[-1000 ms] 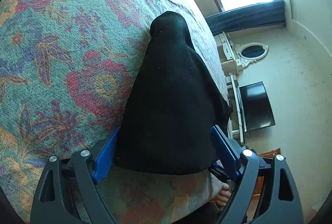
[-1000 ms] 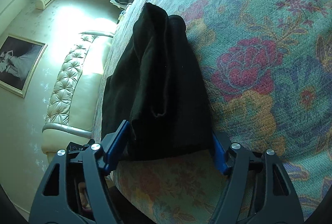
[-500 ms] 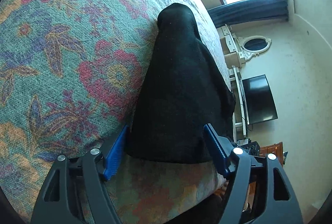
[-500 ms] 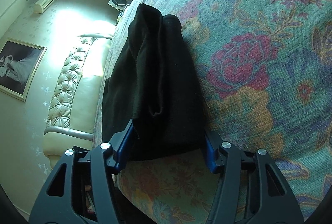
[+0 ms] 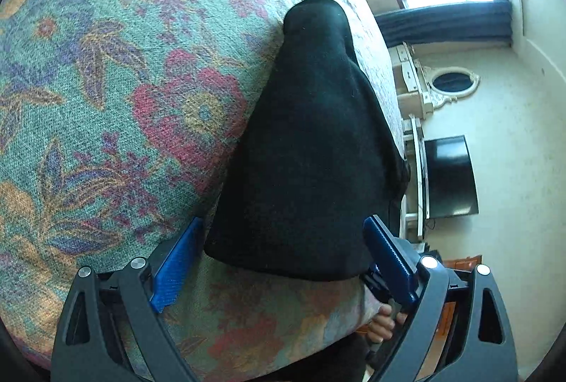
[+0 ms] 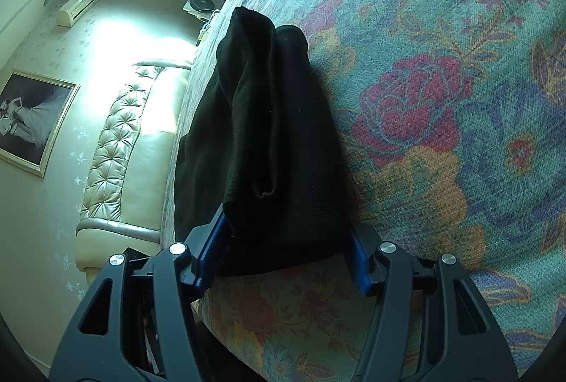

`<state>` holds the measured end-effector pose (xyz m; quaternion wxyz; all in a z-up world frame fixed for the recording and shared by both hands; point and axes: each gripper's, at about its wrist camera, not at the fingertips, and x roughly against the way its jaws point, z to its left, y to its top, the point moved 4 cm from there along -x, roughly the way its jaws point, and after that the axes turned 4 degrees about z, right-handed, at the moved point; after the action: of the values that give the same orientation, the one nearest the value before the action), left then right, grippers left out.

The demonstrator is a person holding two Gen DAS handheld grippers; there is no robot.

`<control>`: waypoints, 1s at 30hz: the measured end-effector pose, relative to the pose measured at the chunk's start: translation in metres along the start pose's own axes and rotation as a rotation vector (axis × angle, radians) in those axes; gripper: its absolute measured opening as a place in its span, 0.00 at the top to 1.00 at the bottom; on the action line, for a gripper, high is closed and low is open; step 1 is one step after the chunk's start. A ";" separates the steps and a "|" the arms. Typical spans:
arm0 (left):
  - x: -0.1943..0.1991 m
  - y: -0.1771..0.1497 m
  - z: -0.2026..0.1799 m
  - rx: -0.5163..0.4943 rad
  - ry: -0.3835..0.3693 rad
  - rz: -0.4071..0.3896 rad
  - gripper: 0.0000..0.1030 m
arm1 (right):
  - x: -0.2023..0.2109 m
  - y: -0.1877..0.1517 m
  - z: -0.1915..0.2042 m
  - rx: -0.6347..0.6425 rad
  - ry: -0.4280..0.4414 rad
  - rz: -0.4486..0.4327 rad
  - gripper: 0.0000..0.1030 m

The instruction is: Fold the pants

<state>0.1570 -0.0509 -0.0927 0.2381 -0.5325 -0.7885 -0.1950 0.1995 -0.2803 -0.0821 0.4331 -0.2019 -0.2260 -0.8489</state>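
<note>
The floral bedspread (image 5: 106, 98) fills both views, with the black pants (image 5: 311, 152) lying folded on it near the bed's edge. My left gripper (image 5: 283, 258) is opening — pads clear of the cloth between them. My right gripper (image 6: 283, 251) squeezes the pants' (image 6: 276, 141) near end. I can read no writing anywhere.

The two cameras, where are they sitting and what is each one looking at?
Left wrist view: sits on the left gripper, looks along its opening blue fingers at the black pants, not pinched, on the flowery bedspread; a hand peeks below.
Right wrist view: sits on the right gripper, looks at the pants; its fingers hug them.
Shared: the same pants, bedspread and window.
</note>
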 end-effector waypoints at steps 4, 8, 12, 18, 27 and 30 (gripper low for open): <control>-0.005 0.004 -0.004 0.018 0.031 -0.001 0.14 | -0.001 -0.002 0.000 -0.001 0.000 -0.004 0.43; -0.009 0.002 -0.006 -0.005 0.080 -0.014 0.33 | -0.001 -0.003 0.001 0.002 0.000 -0.005 0.45; -0.008 0.001 -0.004 -0.032 0.083 -0.022 0.47 | 0.000 -0.006 -0.001 0.002 0.010 -0.014 0.50; -0.005 -0.003 -0.012 -0.070 0.083 -0.045 0.64 | 0.005 -0.008 -0.001 -0.017 0.070 -0.023 0.65; -0.007 -0.003 -0.020 -0.141 0.129 -0.072 0.66 | 0.014 -0.010 0.002 -0.028 0.103 -0.030 0.67; -0.004 -0.004 -0.018 -0.147 0.128 -0.073 0.66 | 0.016 -0.012 -0.002 -0.030 0.106 -0.029 0.68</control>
<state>0.1580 -0.0656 -0.0808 0.2410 -0.5061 -0.7740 -0.2944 0.1808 -0.2854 -0.0774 0.4288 -0.1597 -0.1927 -0.8680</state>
